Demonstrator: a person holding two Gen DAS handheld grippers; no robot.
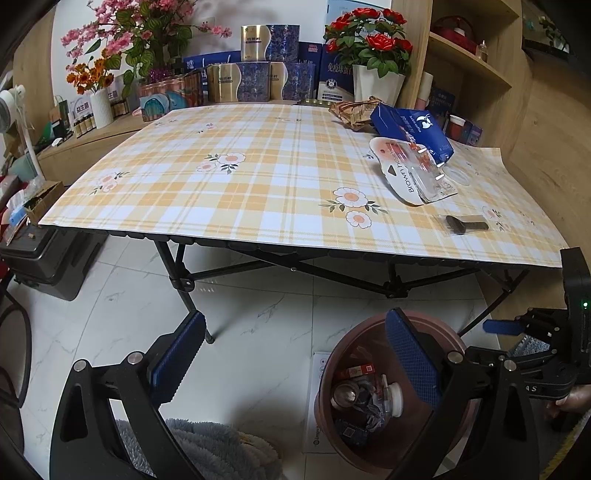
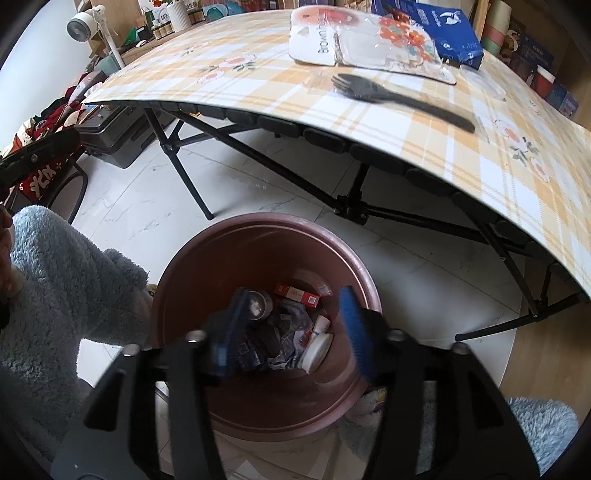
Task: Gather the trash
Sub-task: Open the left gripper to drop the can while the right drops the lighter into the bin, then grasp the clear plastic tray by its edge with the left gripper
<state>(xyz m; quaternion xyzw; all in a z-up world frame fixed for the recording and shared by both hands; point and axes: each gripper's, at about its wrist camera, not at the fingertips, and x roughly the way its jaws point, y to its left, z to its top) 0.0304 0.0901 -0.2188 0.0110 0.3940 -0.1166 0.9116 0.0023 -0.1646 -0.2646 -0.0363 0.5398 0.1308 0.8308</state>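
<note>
Left gripper (image 1: 295,363): jaws spread wide, nothing between them, hanging over the floor beside the bin (image 2: 184,273).

Right gripper (image 2: 291,332): directly above the brown bin, pointing down into it, jaws parted, pads touching nothing. Bin contents sit below the fingers: red carton (image 2: 297,294), metal can (image 2: 258,304), white jar (image 2: 317,349), crumpled wrappers.

Remaining trash is on the plaid table (image 2: 498,177), well apart from both grippers: black fork (image 2: 399,99) in clear wrap near the edge, blister pack (image 2: 369,44) behind it, blue box (image 2: 439,26) further right.
</note>
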